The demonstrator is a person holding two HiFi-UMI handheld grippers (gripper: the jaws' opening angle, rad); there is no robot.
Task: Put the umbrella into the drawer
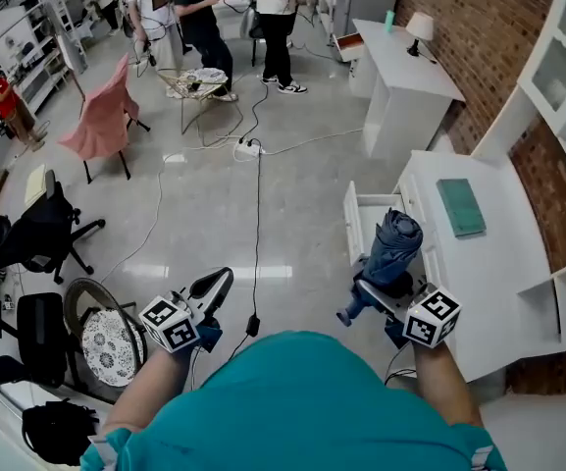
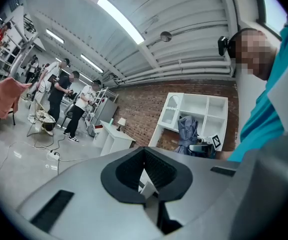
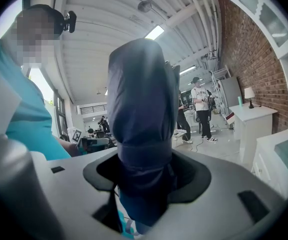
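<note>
My right gripper point(image 1: 379, 285) is shut on a folded dark blue umbrella point(image 1: 392, 247), held upright just in front of the white desk point(image 1: 493, 263). The desk's drawer point(image 1: 353, 222) stands pulled open, beyond the umbrella's top. In the right gripper view the umbrella point(image 3: 141, 109) fills the gap between the jaws of the right gripper point(image 3: 144, 181) and rises past them. My left gripper point(image 1: 218, 283) hangs over the floor at the lower left, shut with nothing in it. From the left gripper point(image 2: 144, 178) the umbrella point(image 2: 187, 130) shows far off against white shelves.
A green book point(image 1: 459, 207) lies on the desk. A white side table point(image 1: 410, 91) with a lamp stands farther back. A power strip point(image 1: 249, 148) and cable cross the floor. Black office chairs point(image 1: 42, 238) and a pink-draped chair point(image 1: 101, 116) stand left; people point(image 1: 199, 18) stand at the back.
</note>
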